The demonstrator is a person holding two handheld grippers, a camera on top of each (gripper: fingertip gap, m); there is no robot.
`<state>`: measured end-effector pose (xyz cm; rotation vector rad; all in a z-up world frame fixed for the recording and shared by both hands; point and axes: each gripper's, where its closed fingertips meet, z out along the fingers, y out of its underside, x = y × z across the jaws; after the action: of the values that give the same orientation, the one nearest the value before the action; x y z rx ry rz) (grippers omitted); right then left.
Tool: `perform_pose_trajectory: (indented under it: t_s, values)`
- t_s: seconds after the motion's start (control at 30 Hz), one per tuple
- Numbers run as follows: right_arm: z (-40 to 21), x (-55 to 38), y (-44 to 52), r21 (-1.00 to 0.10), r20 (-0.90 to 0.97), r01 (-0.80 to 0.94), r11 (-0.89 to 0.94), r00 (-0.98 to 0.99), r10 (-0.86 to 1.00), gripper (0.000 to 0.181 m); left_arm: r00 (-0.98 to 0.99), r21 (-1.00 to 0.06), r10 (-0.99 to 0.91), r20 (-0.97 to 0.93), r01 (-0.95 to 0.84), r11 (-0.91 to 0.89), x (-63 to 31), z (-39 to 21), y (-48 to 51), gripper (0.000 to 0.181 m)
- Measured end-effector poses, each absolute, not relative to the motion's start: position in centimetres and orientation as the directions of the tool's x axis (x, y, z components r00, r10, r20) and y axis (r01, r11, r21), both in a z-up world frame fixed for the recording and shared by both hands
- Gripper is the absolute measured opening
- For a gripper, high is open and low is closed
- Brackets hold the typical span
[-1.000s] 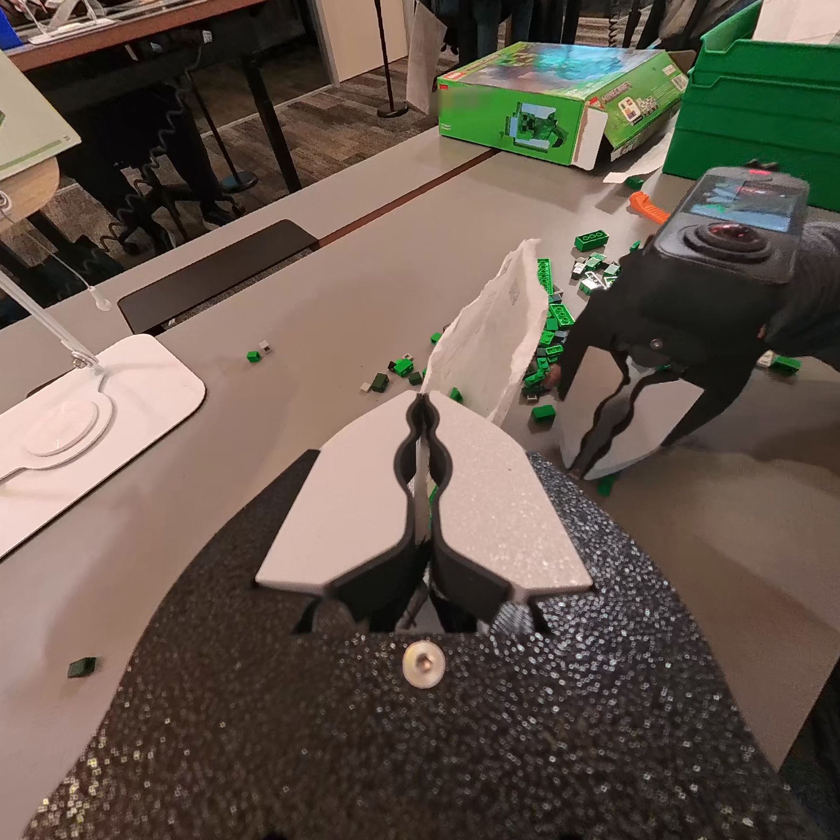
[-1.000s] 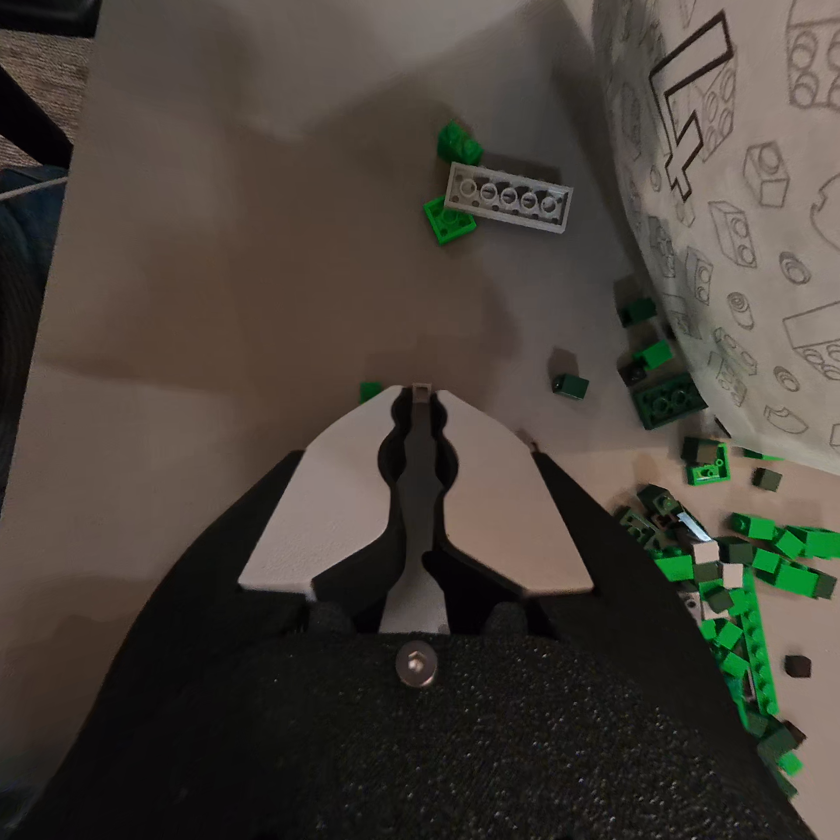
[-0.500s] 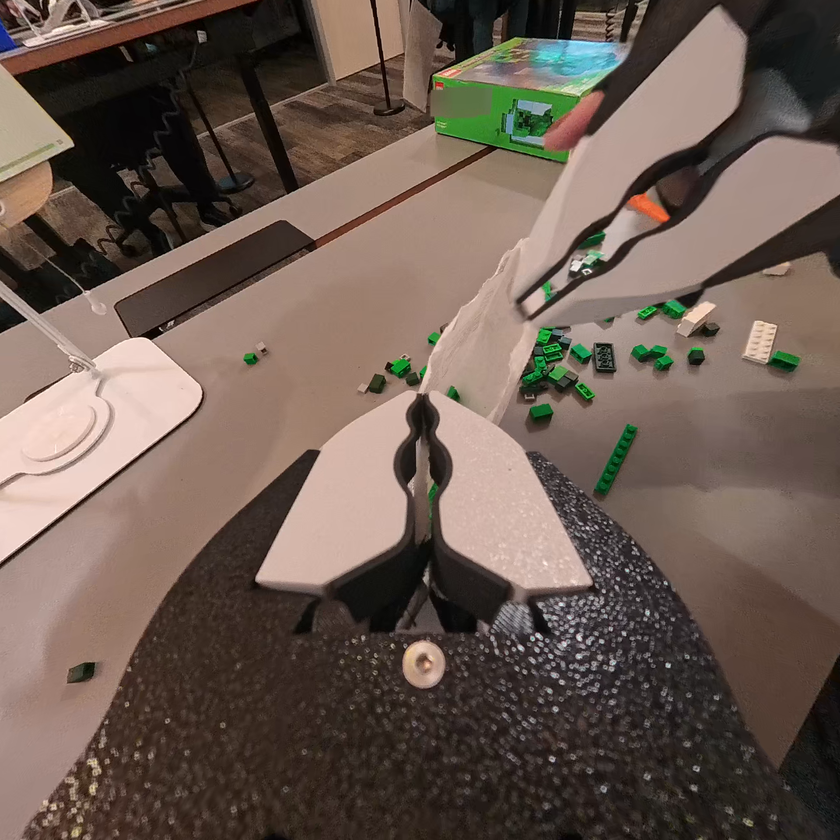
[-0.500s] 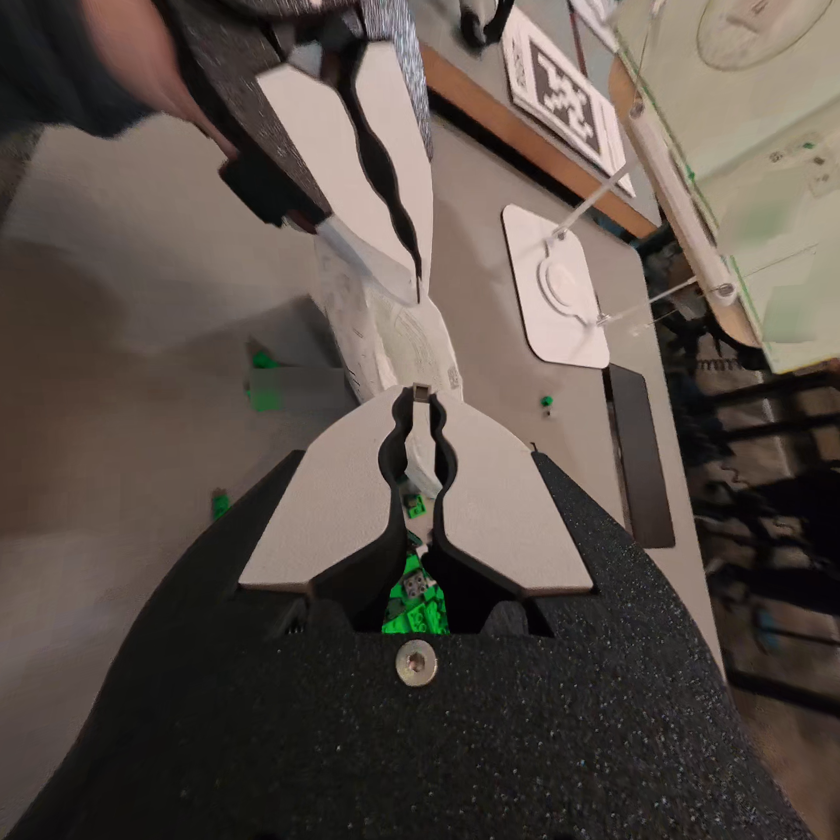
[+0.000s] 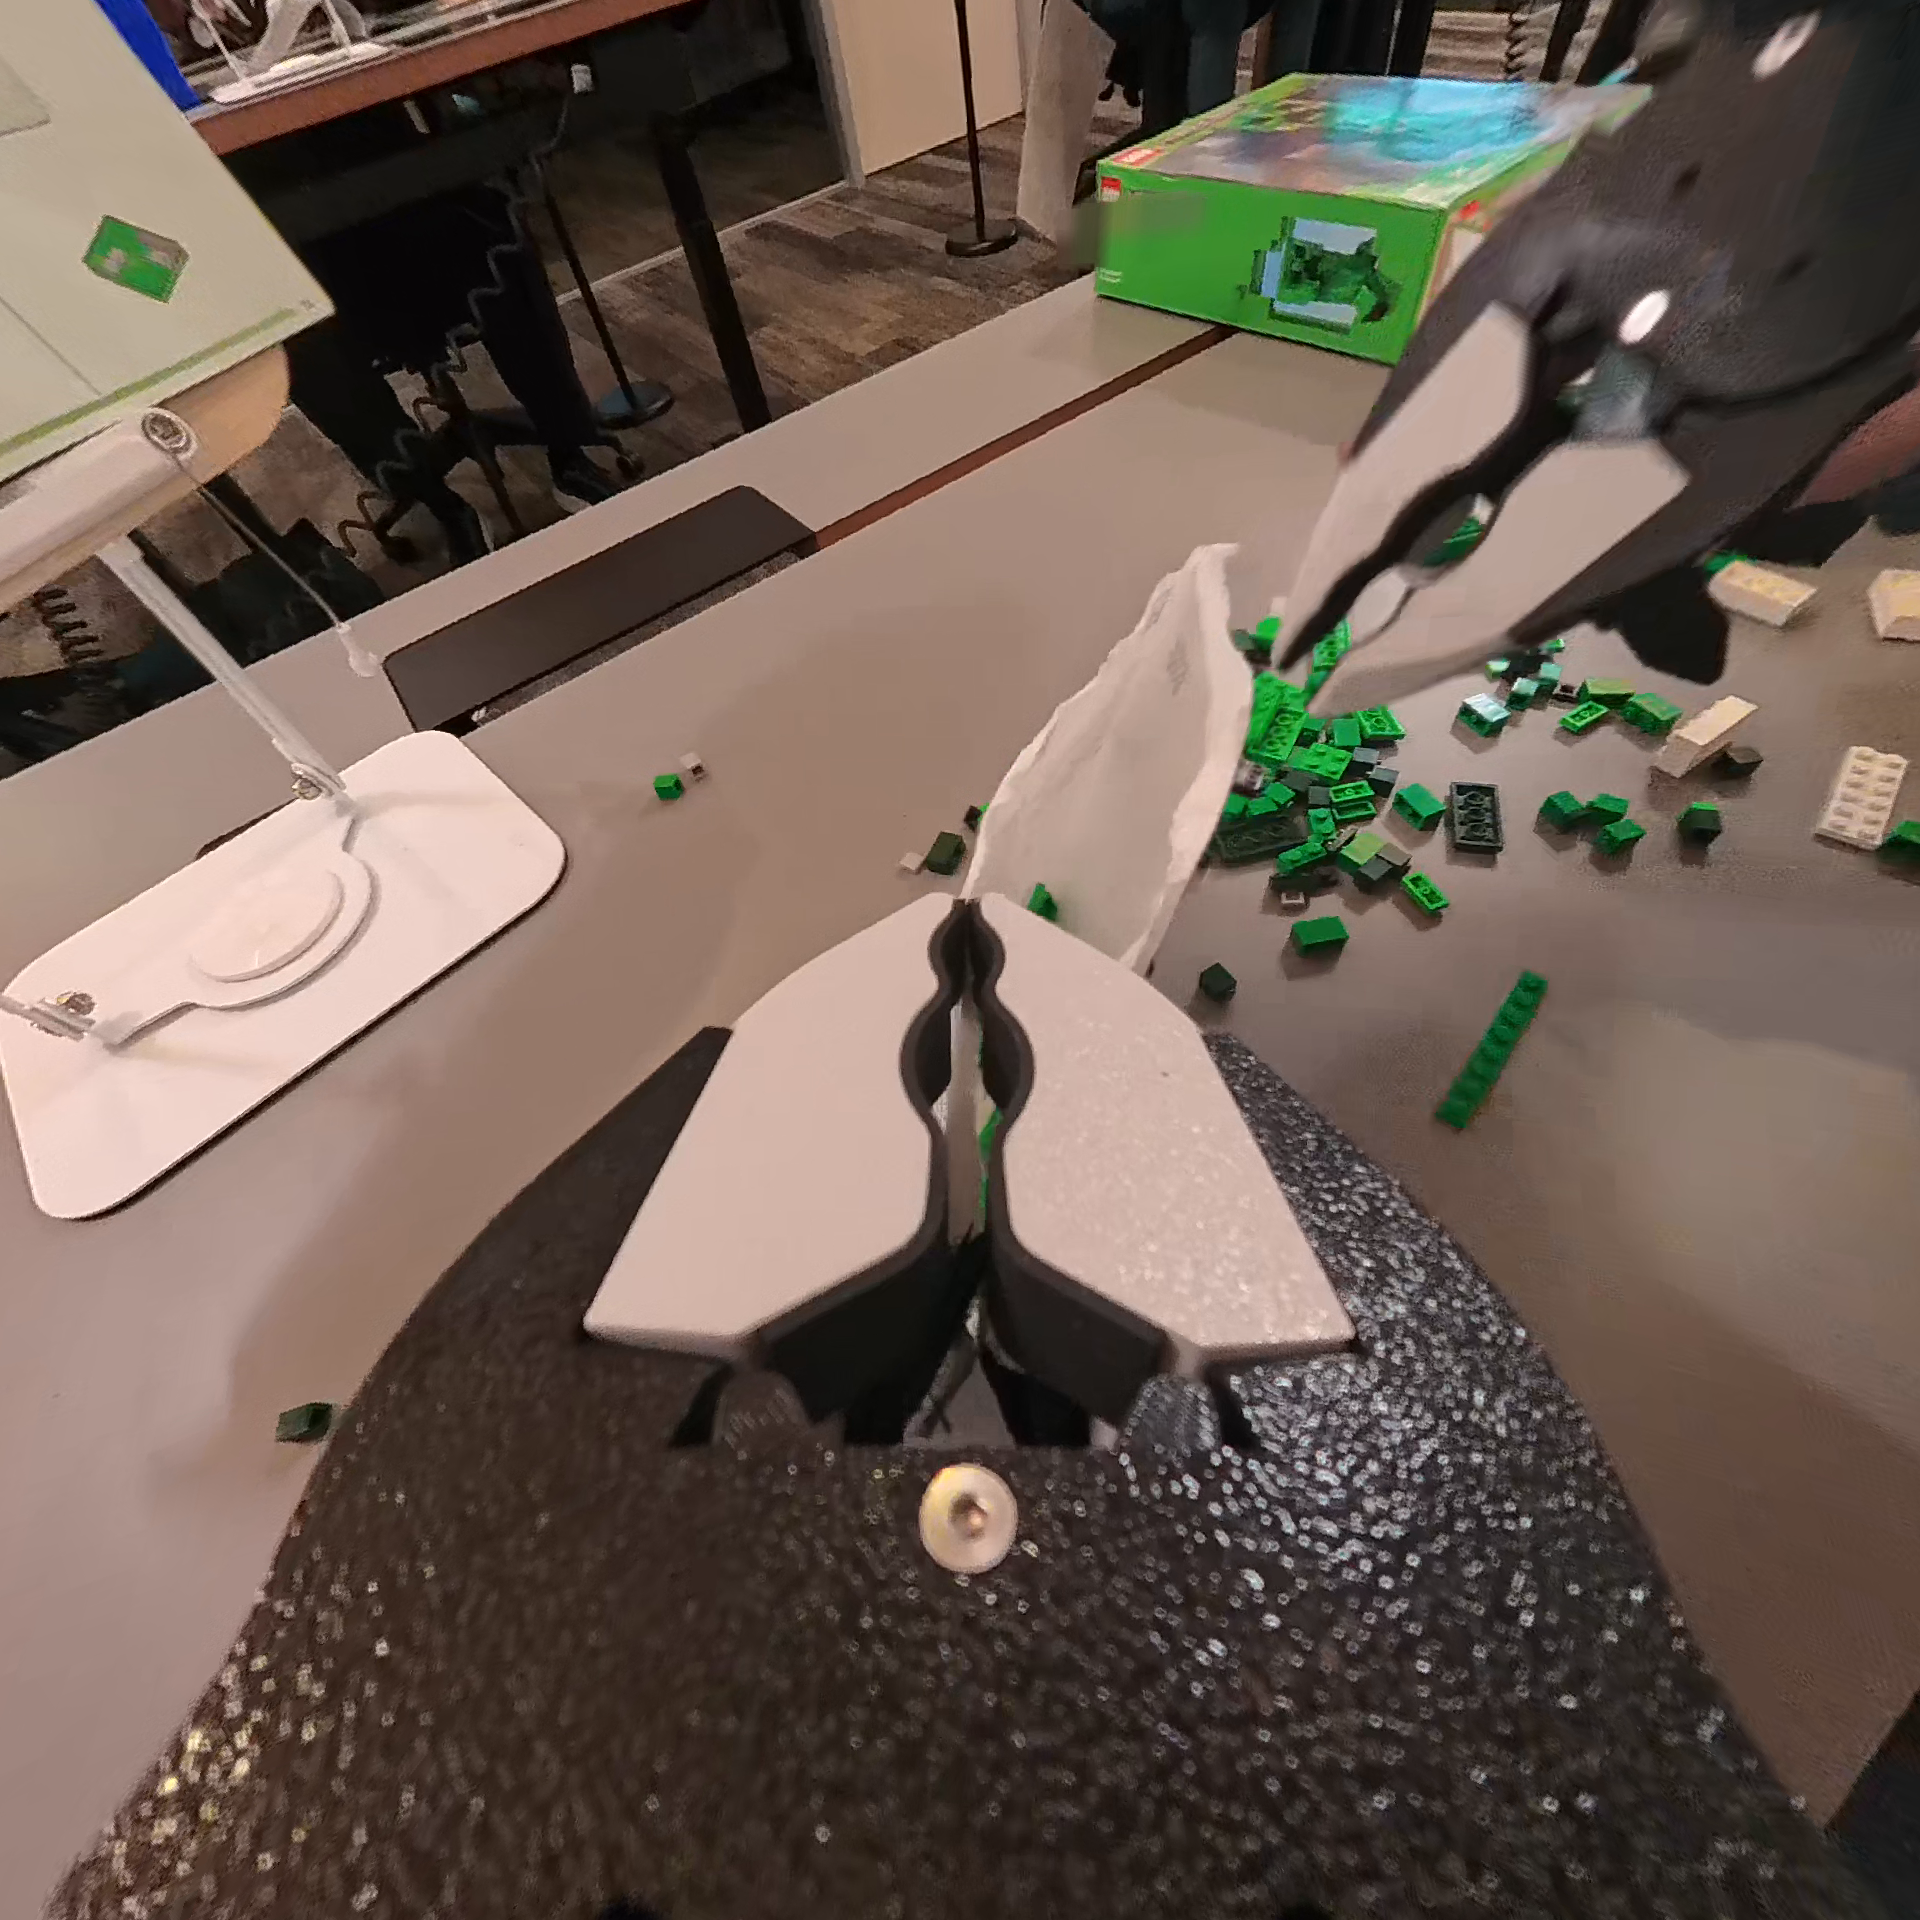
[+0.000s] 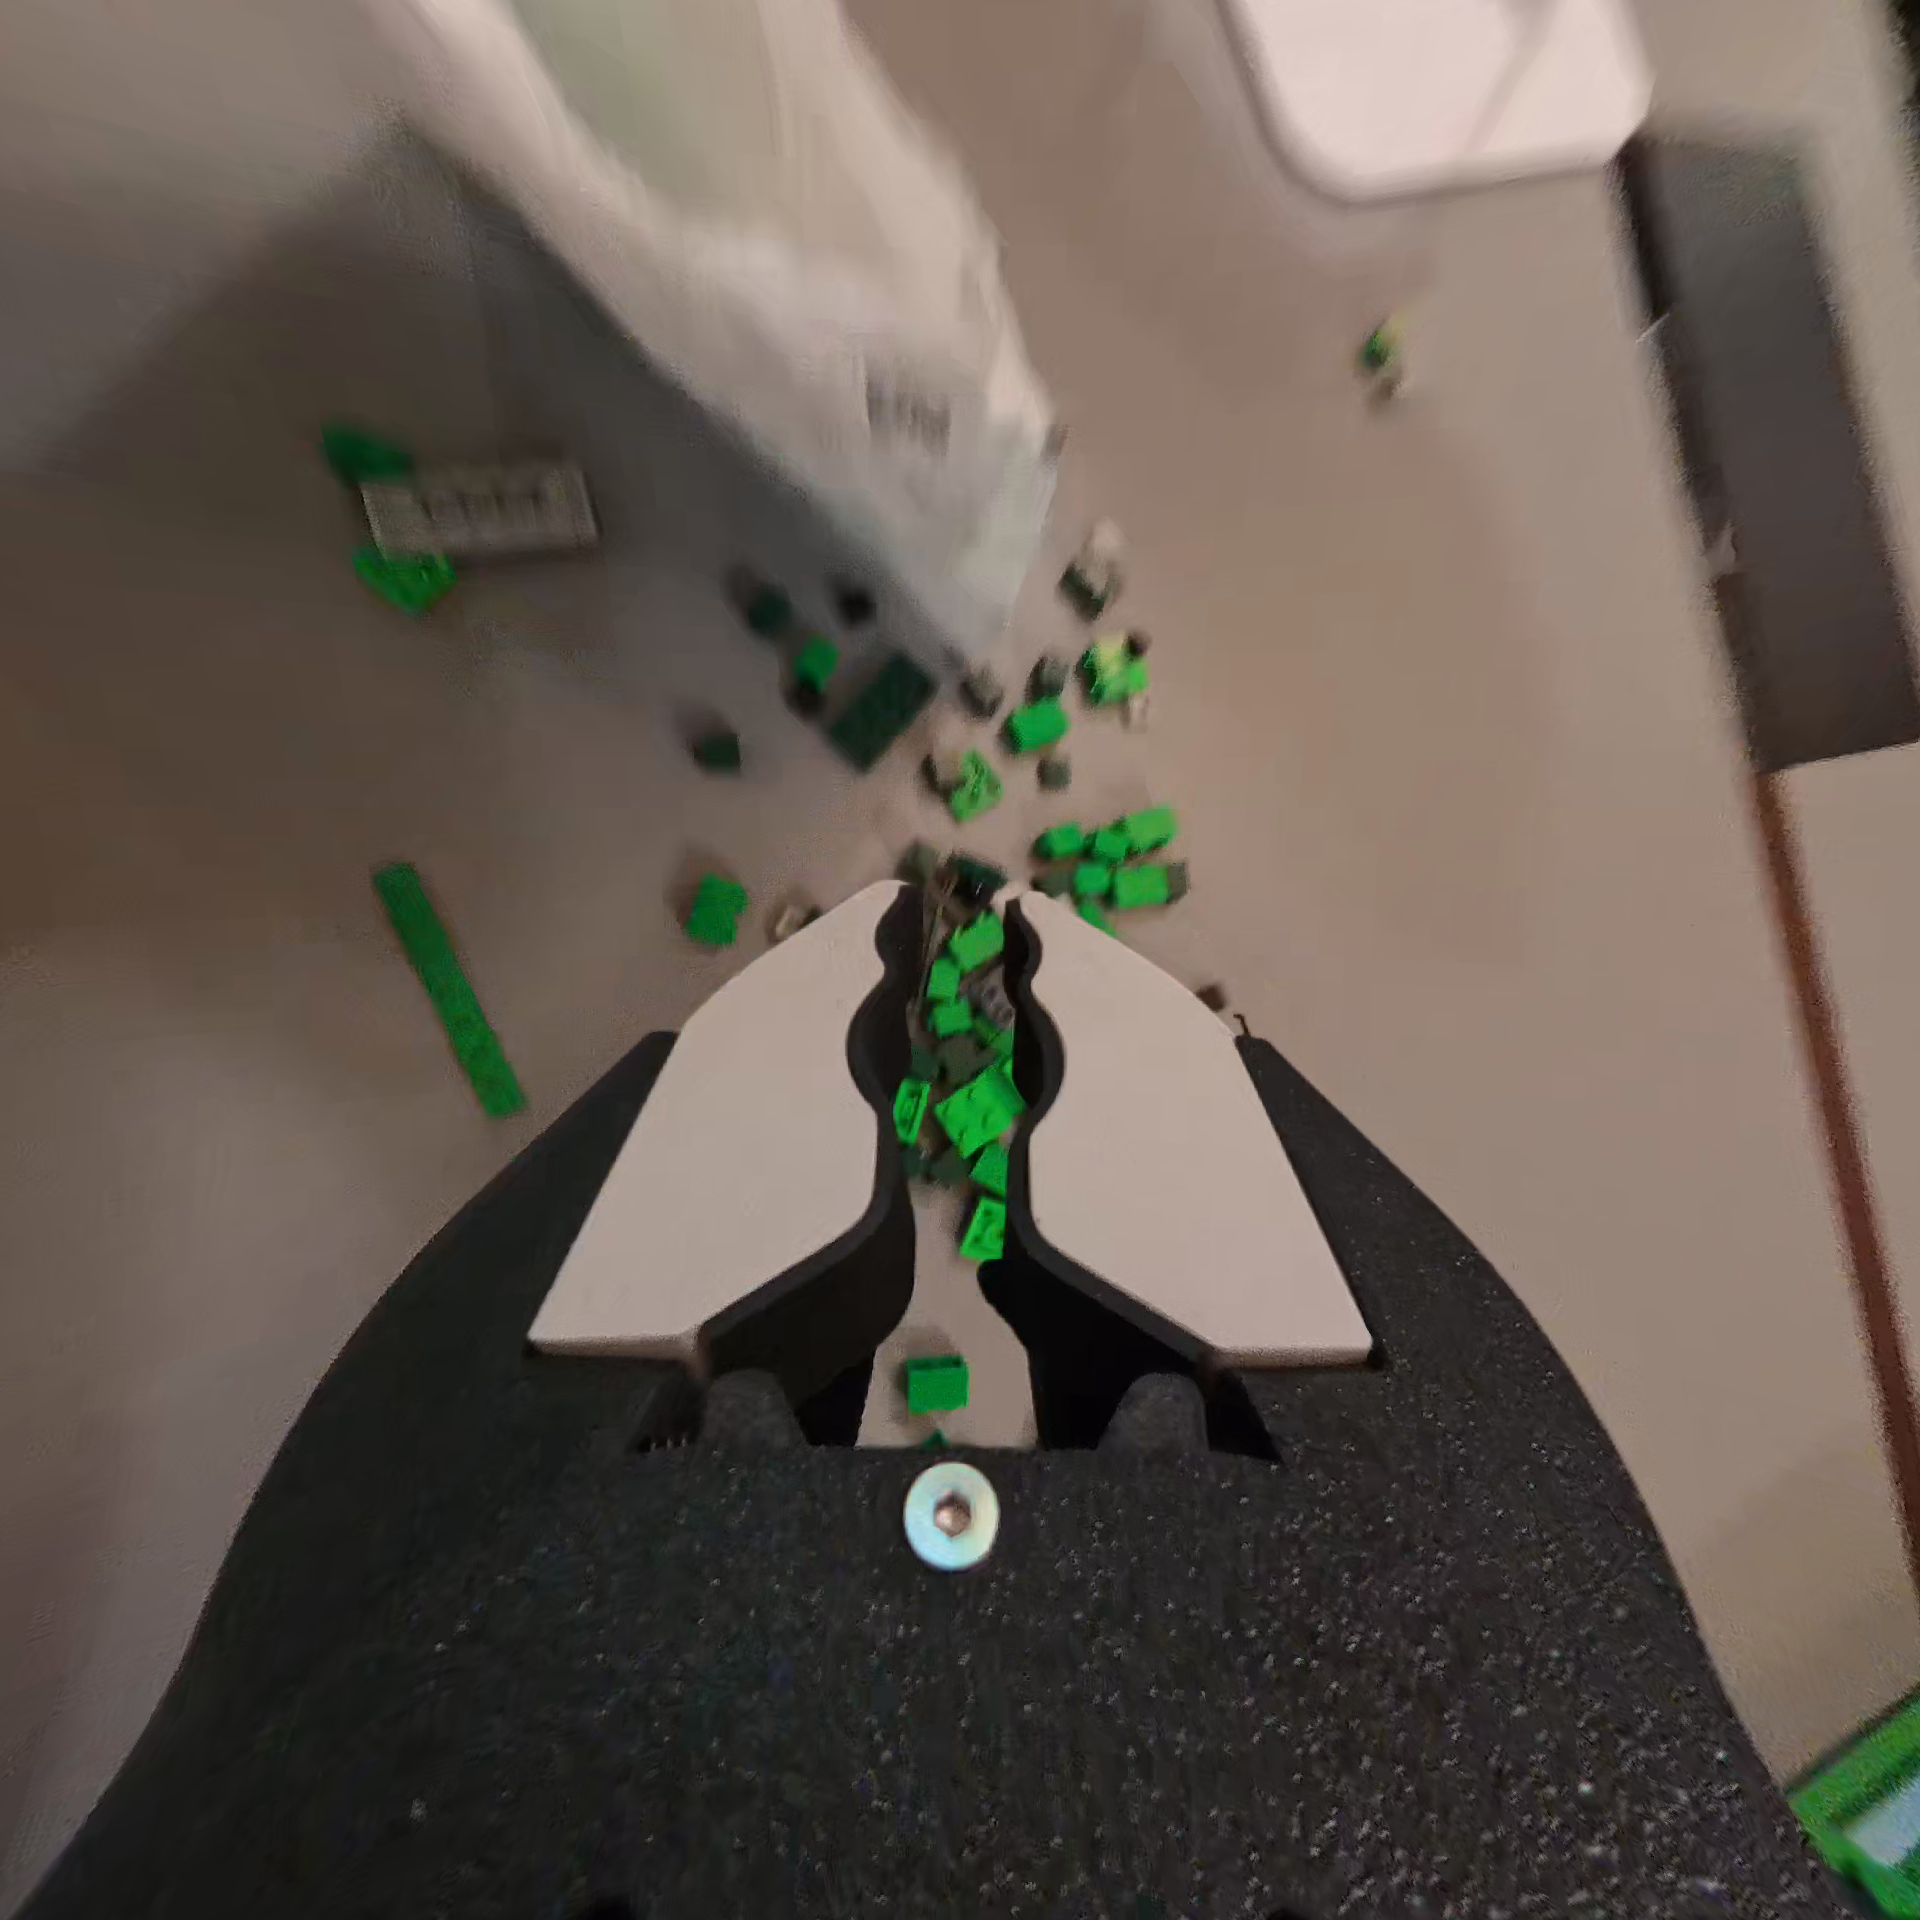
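Note:
My left gripper (image 5: 966, 916) is shut on the edge of a white paper bag (image 5: 1122, 769), which stands up from the grey table (image 5: 831, 675). The bag's far end meets a scatter of small green bricks (image 5: 1320, 769). My right gripper (image 5: 1311, 681) hangs over that far end, pointing down at the bricks. In the blurred right wrist view the right gripper (image 6: 958, 899) is a little open, with nothing clear between its tips. Green bricks (image 6: 1101, 852) lie below it and the bag (image 6: 810, 343) is beyond. A long green plate (image 5: 1491, 1049) lies apart from the pile.
A green toy box (image 5: 1278, 208) lies at the table's far edge. A white stand base (image 5: 260, 935) is on the left, with a black panel (image 5: 592, 603) behind it. White pieces (image 5: 1870, 795) lie at the right. One dark brick (image 5: 307, 1420) lies near left. About 15 cm separates my left fingertips from my right. To reach the long green plate (image 5: 1491, 1049) in a straight line is about 12 cm for my right fingers, about 20 cm for my left. Seen from the right wrist view (image 6: 440, 972) as well.
The right gripper rose from the table, swung over the bag and came down over the brick pile. Its jaws are wider apart; the small grey piece no longer shows. The left gripper stayed.

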<state>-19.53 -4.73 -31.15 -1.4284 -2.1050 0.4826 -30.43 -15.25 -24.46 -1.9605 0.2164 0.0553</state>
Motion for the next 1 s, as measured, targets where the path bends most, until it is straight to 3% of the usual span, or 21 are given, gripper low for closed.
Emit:
perform_pose_trajectory:
  t_s: [0.13, 0.3, 1.0]
  values:
    - [-35.8, -18.9, -5.7, -0.490, 0.085, 0.792, 0.365, -0.373, 0.924, 0.012, 0.984, -0.912, -0.119, -0.136, -0.171, -0.374, -30.7, -24.4, -15.4, 0.000]
    - [-37.3, -19.5, -8.1, -0.529, 0.021, 0.743, 0.410, -0.471, 0.882, 0.013, 0.983, -0.912, -0.129, -0.131, -0.171, -0.373, -30.5, -24.5, -15.3, 0.000]
    - [-38.1, -19.0, -7.4, -0.441, 0.101, 0.686, 0.579, -0.603, 0.791, 0.017, 0.978, -0.908, -0.159, -0.133, -0.184, -0.375, -29.5, -24.6, -15.0, 0.000]
